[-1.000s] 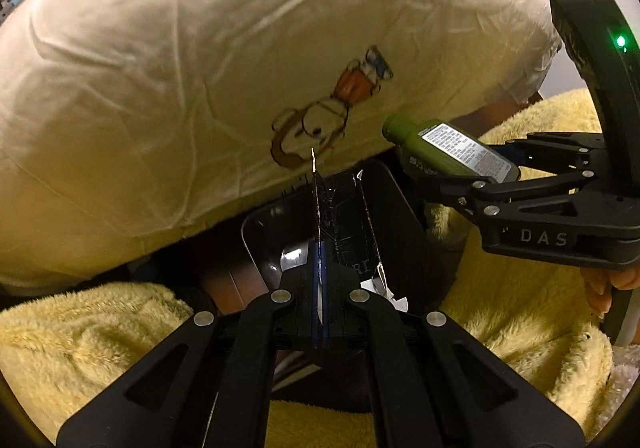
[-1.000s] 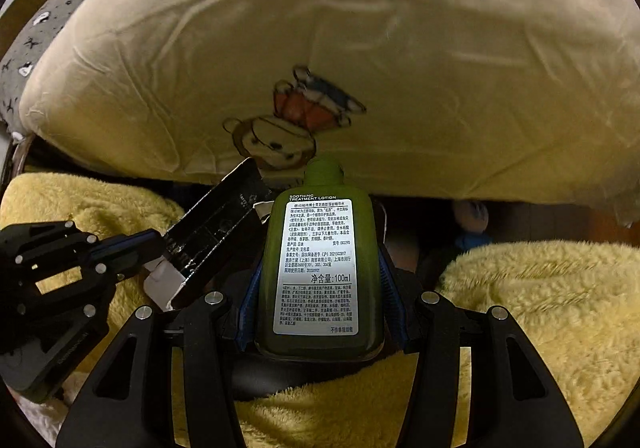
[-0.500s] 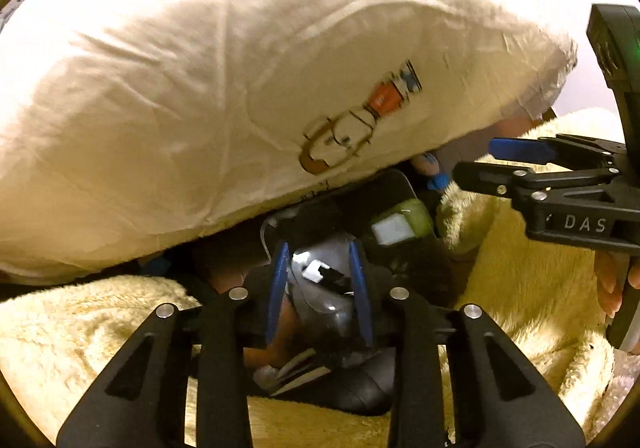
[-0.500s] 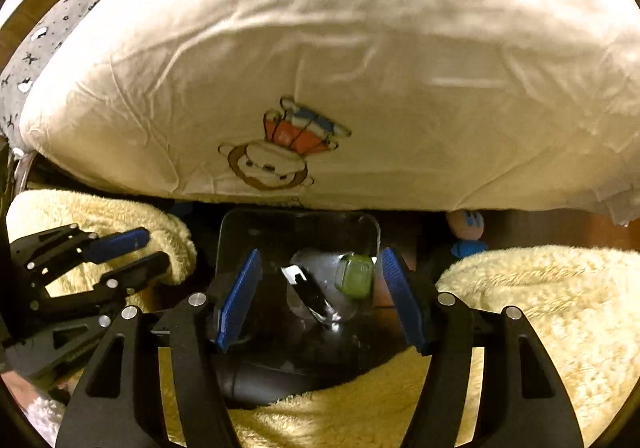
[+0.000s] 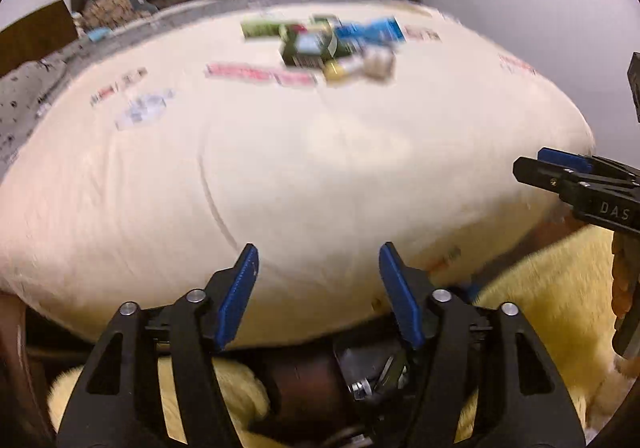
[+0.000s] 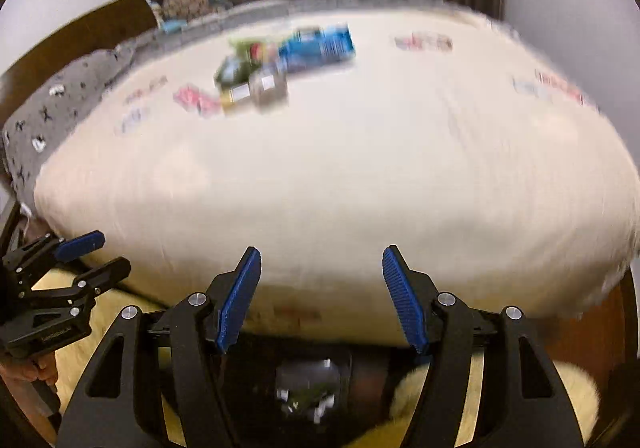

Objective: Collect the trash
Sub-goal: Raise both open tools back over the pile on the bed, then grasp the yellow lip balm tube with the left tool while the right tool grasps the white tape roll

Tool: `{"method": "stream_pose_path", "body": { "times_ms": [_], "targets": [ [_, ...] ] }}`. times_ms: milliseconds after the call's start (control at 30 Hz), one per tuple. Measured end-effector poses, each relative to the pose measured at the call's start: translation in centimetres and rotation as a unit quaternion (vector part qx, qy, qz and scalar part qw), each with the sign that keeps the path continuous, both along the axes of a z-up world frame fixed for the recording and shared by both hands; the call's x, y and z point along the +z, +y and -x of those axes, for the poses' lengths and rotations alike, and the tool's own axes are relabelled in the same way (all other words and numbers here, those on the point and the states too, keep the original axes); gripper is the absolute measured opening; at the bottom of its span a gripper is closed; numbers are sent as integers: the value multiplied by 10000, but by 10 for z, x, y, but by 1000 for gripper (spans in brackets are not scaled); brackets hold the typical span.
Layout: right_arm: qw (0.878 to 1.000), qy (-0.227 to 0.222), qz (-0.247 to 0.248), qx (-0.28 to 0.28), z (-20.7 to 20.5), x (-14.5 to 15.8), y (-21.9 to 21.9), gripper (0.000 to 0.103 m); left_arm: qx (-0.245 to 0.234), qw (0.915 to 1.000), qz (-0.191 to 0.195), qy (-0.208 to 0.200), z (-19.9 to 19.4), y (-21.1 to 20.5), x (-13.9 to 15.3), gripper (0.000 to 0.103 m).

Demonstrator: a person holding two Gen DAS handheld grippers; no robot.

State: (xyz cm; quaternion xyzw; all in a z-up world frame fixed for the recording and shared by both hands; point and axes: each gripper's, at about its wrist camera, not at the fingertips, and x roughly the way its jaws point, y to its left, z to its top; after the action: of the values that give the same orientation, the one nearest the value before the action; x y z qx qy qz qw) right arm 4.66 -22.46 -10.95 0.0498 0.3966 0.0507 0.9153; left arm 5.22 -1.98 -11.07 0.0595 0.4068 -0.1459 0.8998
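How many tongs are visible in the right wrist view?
2. The right tongs fill the bottom centre, open and empty. The left tongs enter at the left edge, also open. No others are visible.

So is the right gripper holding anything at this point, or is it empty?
Empty and open. The right gripper has its blue fingers spread apart, with only the cream bedding showing between them.
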Motion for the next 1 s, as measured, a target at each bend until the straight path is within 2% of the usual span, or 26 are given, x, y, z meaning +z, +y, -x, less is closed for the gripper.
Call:
{"method": "stream_pose_path", "body": {
  "times_ms": [200,433,600,700,767,867,1000],
  "targets": [
    [9994,-305,-24,161,-53,14,20,64,227,9996,-102,-122,-39,6,7,66],
    [9991,-223,-169,323,-112,10,37,64,326,9992,-181,-153,-70,9,12,80],
    [9987,-174,-196,431,-144,4,44,64,275,9994,-154,-105,-86,4,12,83],
    [9987,-92,-167,470,-155,-1,46,53,239,9996,-126,-41,-95,1,9,84],
    [9980,-34,-207,589,-160,-3,48,39,206,9998,-64,20,-101,-2,7,84],
    [9981,-111,-159,577,-159,0,47,38,80,9999,81,101,-113,-10,3,84],
    [9994,-296,65,179,-156,11,36,38,-43,9997,146,199,-130,-27,-3,83]
  ]
}}
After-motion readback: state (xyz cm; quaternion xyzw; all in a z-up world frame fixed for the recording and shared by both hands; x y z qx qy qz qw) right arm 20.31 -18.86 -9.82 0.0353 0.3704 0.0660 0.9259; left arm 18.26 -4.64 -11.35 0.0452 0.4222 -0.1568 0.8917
